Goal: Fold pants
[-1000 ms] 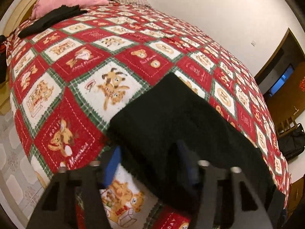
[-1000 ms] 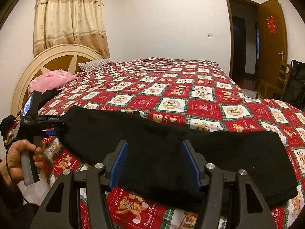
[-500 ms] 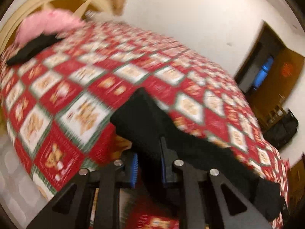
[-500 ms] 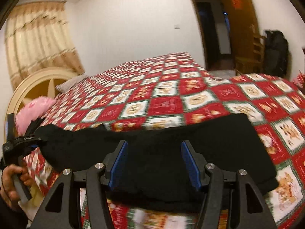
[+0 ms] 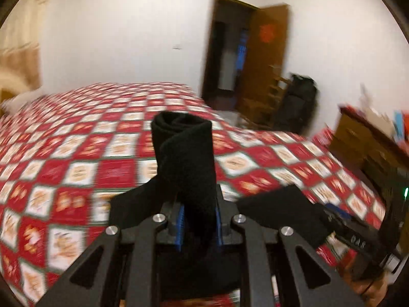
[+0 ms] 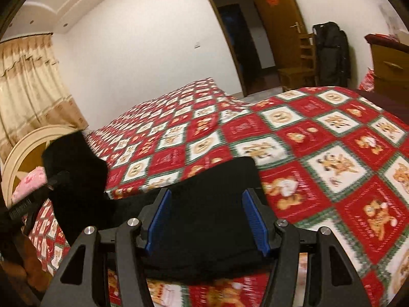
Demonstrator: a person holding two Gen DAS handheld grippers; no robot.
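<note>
Black pants, flat a second ago, are now pinched and lifted toward twelve o'clock by the left gripper, starting the fold, while the right gripper is held wide, clamping nothing.

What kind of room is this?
Most likely a home bedroom: a big bed under a red teddy-bear quilt, an arched headboard with a pink pillow, and curtains.

One black pants, one bed, one pillow, two doors.
</note>
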